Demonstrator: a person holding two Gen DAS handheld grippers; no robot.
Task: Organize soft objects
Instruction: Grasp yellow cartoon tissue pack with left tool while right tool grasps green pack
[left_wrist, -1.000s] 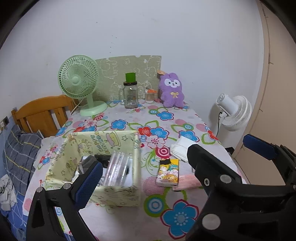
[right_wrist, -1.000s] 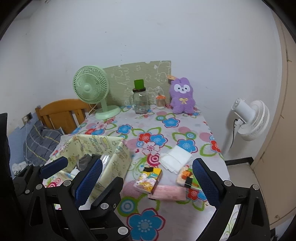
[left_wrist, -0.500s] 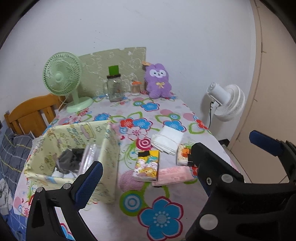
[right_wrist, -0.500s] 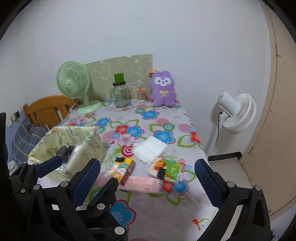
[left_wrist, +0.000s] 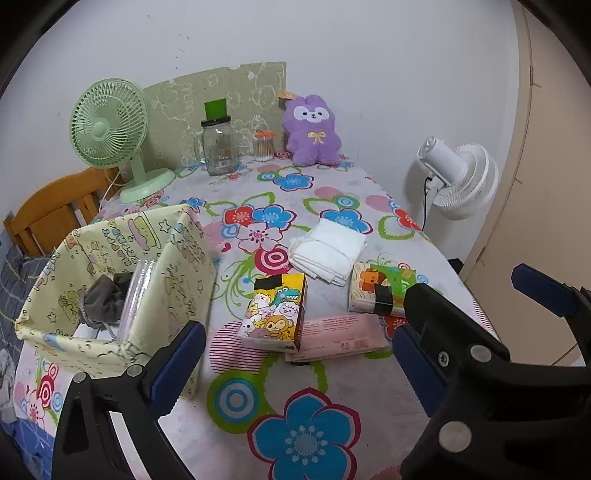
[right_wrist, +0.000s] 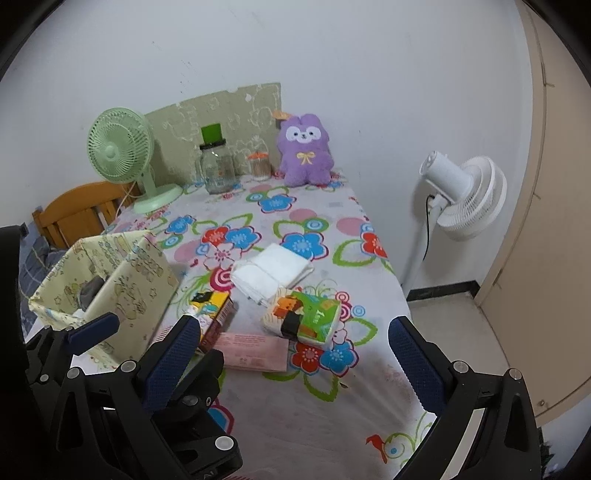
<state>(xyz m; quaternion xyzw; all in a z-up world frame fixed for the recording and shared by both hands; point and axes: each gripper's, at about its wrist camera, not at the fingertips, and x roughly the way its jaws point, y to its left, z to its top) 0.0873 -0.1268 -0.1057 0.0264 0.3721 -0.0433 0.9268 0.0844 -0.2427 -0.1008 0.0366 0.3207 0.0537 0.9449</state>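
A yellow fabric bin (left_wrist: 110, 280) (right_wrist: 110, 288) stands at the table's left, holding a grey cloth (left_wrist: 99, 295) and a clear packet. To its right lie a cartoon tissue pack (left_wrist: 275, 312) (right_wrist: 212, 314), a pink flat pack (left_wrist: 338, 338) (right_wrist: 251, 349), a green-orange tissue pack (left_wrist: 380, 291) (right_wrist: 306, 319) and a folded white cloth (left_wrist: 328, 254) (right_wrist: 271, 269). My left gripper (left_wrist: 295, 365) is open and empty above the table's near edge. My right gripper (right_wrist: 291, 354) is open and empty, just right of the left one.
A purple plush rabbit (left_wrist: 312, 129) (right_wrist: 304, 149), glass jar (left_wrist: 218, 146), small swab jar (left_wrist: 264, 146) and green fan (left_wrist: 114, 129) stand along the back. A white floor fan (right_wrist: 461, 195) is off the right edge. A wooden chair (left_wrist: 51, 214) is at the left.
Both grippers have swung rightward and pulled back from the bin. The tissue packs and white cloth now sit nearer the middle of both views. Both stay open.
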